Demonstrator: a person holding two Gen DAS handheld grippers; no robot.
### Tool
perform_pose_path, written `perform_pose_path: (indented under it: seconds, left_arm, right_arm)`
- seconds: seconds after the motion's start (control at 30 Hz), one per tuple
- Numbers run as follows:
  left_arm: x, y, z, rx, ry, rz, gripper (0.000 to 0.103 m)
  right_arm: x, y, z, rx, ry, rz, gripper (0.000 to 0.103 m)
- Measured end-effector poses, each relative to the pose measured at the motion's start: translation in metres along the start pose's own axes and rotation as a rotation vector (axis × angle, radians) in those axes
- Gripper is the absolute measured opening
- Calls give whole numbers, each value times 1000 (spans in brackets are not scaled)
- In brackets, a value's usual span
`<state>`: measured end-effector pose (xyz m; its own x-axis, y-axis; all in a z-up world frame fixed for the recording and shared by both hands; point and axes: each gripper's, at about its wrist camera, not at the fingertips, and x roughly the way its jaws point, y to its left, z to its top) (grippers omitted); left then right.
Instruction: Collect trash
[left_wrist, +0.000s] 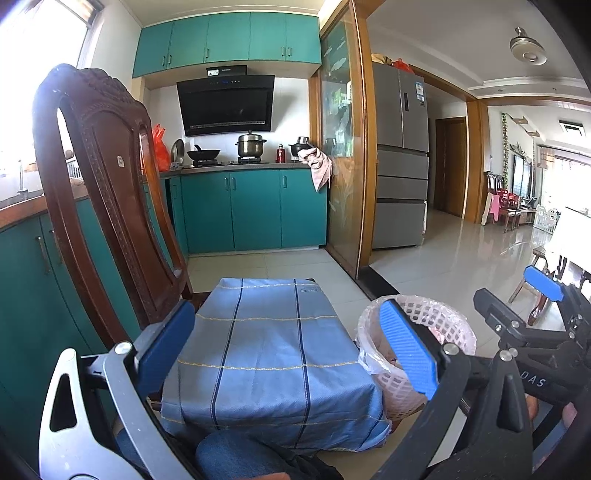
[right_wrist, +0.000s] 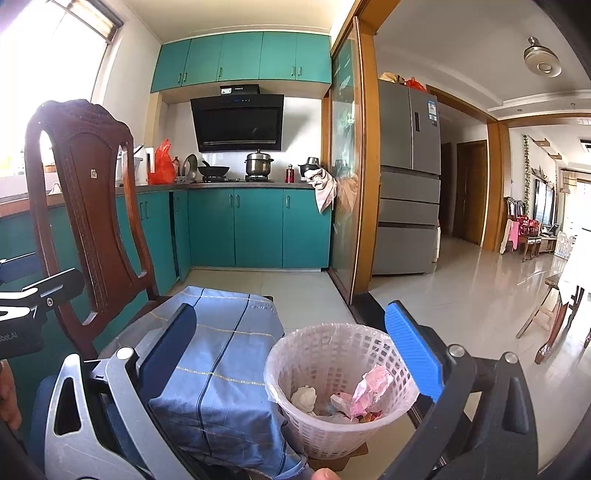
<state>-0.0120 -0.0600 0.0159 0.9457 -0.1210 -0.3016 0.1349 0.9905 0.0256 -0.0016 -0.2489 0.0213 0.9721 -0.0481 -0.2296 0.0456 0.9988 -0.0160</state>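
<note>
A white lattice waste basket (right_wrist: 343, 391) with a clear liner stands on the floor right of a small table under a blue checked cloth (right_wrist: 221, 369). Crumpled pink and white paper trash (right_wrist: 369, 387) lies inside it. My right gripper (right_wrist: 295, 362) is open and empty, held above the basket and the cloth's edge. My left gripper (left_wrist: 284, 350) is open and empty over the blue cloth (left_wrist: 266, 350); the basket (left_wrist: 399, 369) shows behind its right finger. The right gripper (left_wrist: 546, 306) also shows at the right of the left wrist view.
A carved dark wooden chair (left_wrist: 99, 192) stands at the table's left. Teal kitchen cabinets (left_wrist: 251, 210) with a stove and pots line the back wall. A glass sliding door (left_wrist: 343, 155) and a grey fridge (left_wrist: 402, 155) stand to the right, with tiled floor (left_wrist: 443, 266) beyond.
</note>
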Motion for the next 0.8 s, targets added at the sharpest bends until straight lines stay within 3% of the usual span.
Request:
perform_pose_path:
  seconds: [0.8]
  left_arm:
    - [11,-4,-6,4,22,-29,100]
  right_arm:
    - [3,7,-3,-14,16,0,100]
